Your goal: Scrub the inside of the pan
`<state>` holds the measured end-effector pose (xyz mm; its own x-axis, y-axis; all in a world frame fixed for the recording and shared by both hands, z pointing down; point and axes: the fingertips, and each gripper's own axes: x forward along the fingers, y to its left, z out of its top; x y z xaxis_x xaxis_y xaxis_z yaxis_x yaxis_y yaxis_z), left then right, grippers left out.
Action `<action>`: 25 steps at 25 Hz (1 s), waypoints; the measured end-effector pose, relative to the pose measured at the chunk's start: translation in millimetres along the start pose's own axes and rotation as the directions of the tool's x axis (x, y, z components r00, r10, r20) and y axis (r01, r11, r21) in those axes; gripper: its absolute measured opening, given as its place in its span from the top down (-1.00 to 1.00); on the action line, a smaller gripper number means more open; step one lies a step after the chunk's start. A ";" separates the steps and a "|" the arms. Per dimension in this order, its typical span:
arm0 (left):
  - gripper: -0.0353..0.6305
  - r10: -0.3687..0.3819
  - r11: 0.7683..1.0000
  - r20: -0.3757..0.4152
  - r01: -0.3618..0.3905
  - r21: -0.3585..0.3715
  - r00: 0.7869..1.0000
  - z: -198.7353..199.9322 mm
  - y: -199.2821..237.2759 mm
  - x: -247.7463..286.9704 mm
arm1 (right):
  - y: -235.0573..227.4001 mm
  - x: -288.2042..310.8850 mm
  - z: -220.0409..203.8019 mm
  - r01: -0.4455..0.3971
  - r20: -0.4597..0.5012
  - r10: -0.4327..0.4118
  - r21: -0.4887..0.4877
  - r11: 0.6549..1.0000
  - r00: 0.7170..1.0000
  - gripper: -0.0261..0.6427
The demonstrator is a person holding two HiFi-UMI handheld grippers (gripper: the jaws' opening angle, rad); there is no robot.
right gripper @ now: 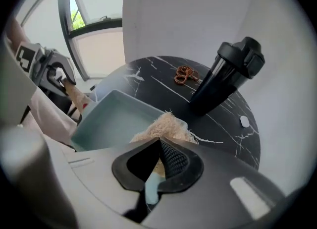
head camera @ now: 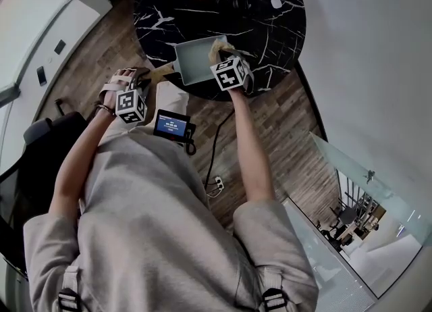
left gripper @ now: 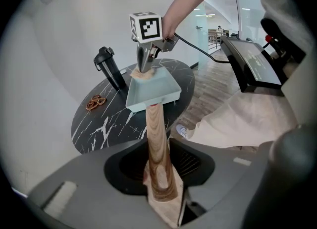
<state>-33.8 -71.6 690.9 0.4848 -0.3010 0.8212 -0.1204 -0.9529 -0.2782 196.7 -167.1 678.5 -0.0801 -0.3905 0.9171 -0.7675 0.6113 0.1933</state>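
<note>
Pressure matters: left gripper (left gripper: 161, 181), clamped on the handle (left gripper: 154, 129), should steady the pan (left gripper: 157, 88); right gripper (right gripper: 159, 157), pinching the scrubber (right gripper: 166, 126), should press flat.

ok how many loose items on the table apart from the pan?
3: black bottle at the back, brown knotted thing left of it, small white disc by the edge. The pan could hide more.

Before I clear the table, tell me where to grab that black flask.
Grip the black flask around its straight body, below the bulky lid, jaws level, coming from the near side past the pan's right. It stands upright, and the lid looks too uneven for flat pads.
</note>
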 end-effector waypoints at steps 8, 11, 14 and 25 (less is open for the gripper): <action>0.51 -0.014 0.998 -0.001 0.014 -0.068 1.000 1.2 0.6 1.9 | 16.6 33.1 -37.4 -0.018 -0.152 0.004 -0.092 0.996 0.988 0.88; 0.51 -0.019 0.996 -0.013 0.018 -0.085 1.000 -4.1 4.4 0.5 | 25.1 34.5 -33.0 -0.031 -0.145 0.027 -0.026 0.999 0.989 0.88; 0.51 -0.020 0.996 -0.016 0.018 -0.089 1.000 -2.9 3.7 1.7 | 33.6 32.3 -33.0 -0.057 -0.154 0.054 -0.015 0.998 0.987 0.88; 0.51 -0.027 0.995 -0.027 0.024 -0.092 0.999 -2.7 3.5 3.7 | 92.6 33.0 -3.8 -0.188 -0.129 0.186 -0.004 0.982 0.974 0.88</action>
<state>-34.8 -76.2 694.2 0.4646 -0.2761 0.8414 -0.1880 -0.9592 -0.2109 125.4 -120.8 728.0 -0.1386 -0.1786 0.9741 -0.7362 0.6765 0.0193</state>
